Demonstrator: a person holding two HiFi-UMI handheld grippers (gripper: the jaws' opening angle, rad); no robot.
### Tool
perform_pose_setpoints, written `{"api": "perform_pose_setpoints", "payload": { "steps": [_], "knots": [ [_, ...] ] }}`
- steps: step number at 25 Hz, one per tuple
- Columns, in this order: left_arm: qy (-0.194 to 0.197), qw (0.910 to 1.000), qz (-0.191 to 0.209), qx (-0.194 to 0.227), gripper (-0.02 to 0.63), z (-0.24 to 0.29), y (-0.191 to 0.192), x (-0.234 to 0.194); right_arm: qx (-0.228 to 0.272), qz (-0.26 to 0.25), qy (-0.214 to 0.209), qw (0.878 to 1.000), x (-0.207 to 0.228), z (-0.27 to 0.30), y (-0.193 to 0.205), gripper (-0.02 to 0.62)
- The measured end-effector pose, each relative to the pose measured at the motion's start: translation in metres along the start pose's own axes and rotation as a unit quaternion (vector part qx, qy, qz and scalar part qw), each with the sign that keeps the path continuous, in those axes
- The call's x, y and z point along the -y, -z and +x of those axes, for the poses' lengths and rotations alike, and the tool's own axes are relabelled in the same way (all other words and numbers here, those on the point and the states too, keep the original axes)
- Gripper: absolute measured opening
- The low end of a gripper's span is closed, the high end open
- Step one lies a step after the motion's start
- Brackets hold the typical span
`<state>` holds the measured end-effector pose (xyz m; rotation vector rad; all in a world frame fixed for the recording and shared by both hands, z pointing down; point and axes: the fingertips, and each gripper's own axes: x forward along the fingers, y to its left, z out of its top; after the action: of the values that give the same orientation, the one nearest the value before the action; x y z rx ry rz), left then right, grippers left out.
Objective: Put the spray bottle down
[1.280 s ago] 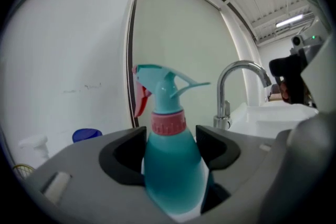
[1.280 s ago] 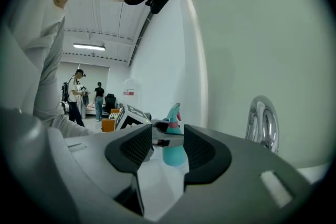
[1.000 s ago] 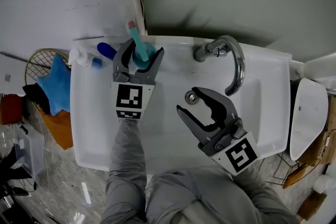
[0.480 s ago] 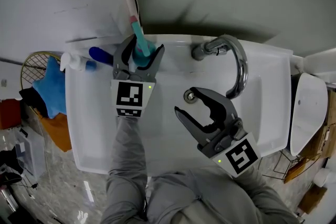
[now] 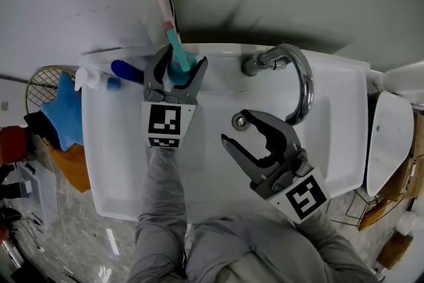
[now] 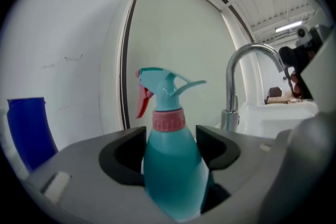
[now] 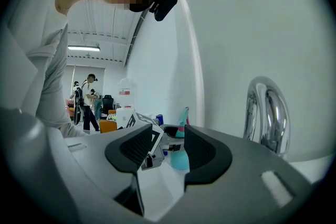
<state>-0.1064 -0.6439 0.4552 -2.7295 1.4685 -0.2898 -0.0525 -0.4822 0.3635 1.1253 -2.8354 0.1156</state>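
The left gripper (image 5: 176,66) has stopped at the sink's (image 5: 119,162) eleven o'clock, still clamping the bottle (image 5: 174,48). The right gripper (image 5: 236,130) hangs open. Release seems next.

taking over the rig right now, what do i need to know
Left gripper: shut on the spray bottle, which is upright at the sink's back rim, left of the faucet.
Right gripper: open and empty, over the basin.
Done: bottle is at the rim; can't tell whether its base rests there.
Left: lower it until it stands, open the jaws, back away.
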Motion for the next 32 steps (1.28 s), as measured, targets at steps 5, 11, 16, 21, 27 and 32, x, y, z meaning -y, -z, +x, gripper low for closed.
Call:
{"api": "perform_pose_setpoints", "payload": {
  "steps": [5,11,16,21,27,32],
  "knots": [
    [0.000,1.0000,0.003,0.003,0.348,-0.001,0.000,0.001,0.001,-0.001,-0.001,1.000,0.000,0.000,0.000,0.184],
    [0.000,1.0000,0.003,0.004,0.348,-0.002,-0.001,0.002,0.000,-0.002,-0.004,1.000,-0.002,0.000,-0.001,0.184],
    [0.006,0.9999,0.003,0.009,0.348,-0.004,-0.004,0.005,0.002,-0.004,-0.005,1.000,-0.005,-0.001,-0.003,0.184],
    [0.002,0.9999,0.001,0.011,0.348,-0.009,-0.007,0.005,0.002,-0.009,-0.005,1.000,-0.008,-0.003,-0.006,0.184],
    [-0.008,0.9998,-0.001,0.016,0.348,-0.024,-0.015,0.006,0.005,-0.019,-0.004,1.000,-0.011,-0.009,-0.012,0.184],
    [-0.012,0.9997,0.001,0.023,0.348,-0.046,-0.025,0.015,0.014,-0.029,-0.003,0.999,-0.015,-0.016,-0.021,0.184]
  ]
}}
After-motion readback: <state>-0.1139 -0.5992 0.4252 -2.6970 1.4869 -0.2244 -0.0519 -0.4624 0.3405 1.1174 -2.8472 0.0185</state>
